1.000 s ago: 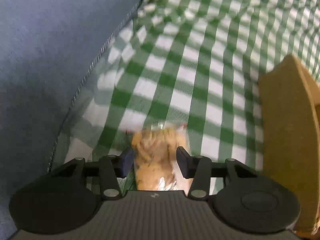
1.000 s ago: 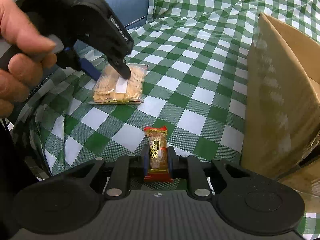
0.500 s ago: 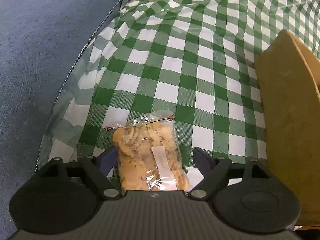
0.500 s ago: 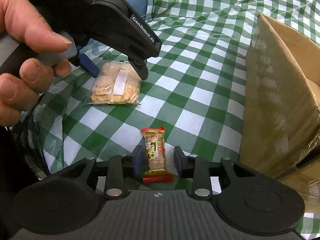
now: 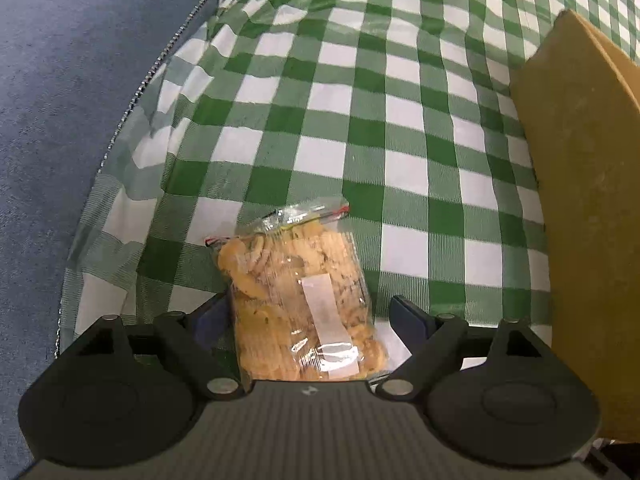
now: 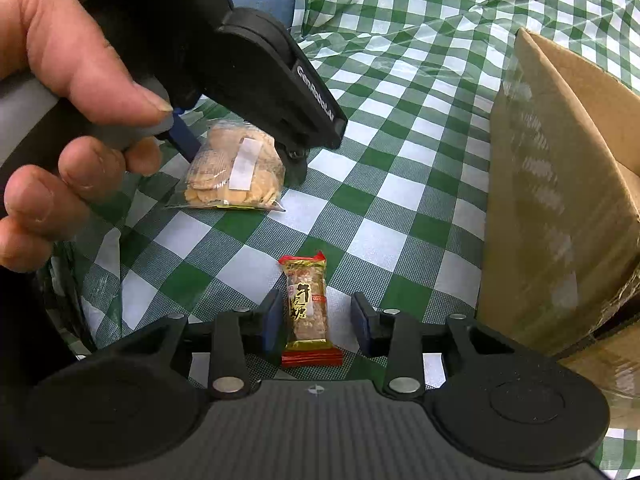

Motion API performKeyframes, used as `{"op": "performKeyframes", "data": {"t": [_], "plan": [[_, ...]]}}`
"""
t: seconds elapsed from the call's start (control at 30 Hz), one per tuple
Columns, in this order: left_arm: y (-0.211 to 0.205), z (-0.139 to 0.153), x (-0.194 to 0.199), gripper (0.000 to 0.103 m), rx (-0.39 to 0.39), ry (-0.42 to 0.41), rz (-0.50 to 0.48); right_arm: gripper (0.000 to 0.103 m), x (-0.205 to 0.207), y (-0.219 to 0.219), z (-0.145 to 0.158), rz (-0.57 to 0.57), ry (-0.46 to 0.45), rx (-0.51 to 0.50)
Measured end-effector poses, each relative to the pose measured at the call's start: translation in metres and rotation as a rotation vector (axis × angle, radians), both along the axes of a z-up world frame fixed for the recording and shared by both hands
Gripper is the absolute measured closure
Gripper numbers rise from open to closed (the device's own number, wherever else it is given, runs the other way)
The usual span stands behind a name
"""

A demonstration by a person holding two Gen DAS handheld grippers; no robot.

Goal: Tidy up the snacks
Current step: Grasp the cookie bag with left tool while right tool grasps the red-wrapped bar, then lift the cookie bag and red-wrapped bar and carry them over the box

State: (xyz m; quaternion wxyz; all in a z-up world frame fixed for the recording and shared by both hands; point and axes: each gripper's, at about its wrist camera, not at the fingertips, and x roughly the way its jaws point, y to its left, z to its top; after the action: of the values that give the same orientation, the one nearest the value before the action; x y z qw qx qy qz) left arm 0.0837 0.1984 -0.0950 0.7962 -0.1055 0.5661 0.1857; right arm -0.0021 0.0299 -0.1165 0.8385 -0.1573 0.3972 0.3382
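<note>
On the checked cloth: two snacks lie apart, each between the fingers of one gripper.
Surface: green-and-white checked tablecloth (image 5: 400, 128), wrinkled toward the far side.
Left gripper (image 5: 310, 316): pointed steeply down over the cracker bag; its jaws have just been opening and now stand wide. The left finger looks to be at the bag's edge, the right finger well clear of it; nothing is gripped.
Cracker bag (image 5: 296, 300): clear zip bag of round yellow crackers with a white label strip, lying flat on the cloth, sealed end away from the left wrist camera. In the right wrist view the same bag (image 6: 234, 170) lies under the left gripper's tips.
Right gripper (image 6: 316, 322): its jaws have just been opening and now stand partly apart, a gap showing on each side of the candy bar; the pads do not press on it.
Candy bar (image 6: 307, 308): small wrapped bar, red ends and gold printed face, lying lengthwise on the cloth between the right fingers.
Hand (image 6: 60, 112): a person's hand wraps the grey handle of the left gripper, upper left of the right wrist view.
Cardboard box (image 6: 560, 200): brown, taped, standing at the right of both snacks, apart from each.
Blue fabric (image 5: 80, 100): plain blue surface beyond the cloth's left edge.
</note>
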Motion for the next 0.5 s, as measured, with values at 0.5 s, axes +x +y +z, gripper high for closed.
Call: {"op": "performKeyframes", "data": {"t": [0.5], "plan": [[-0.0048,-0.0030,0.0008,0.019,0.044,0.017,-0.063,0.085,-0.0091,-0.0004,0.0039,0.043,-0.055,-0.016]]}}
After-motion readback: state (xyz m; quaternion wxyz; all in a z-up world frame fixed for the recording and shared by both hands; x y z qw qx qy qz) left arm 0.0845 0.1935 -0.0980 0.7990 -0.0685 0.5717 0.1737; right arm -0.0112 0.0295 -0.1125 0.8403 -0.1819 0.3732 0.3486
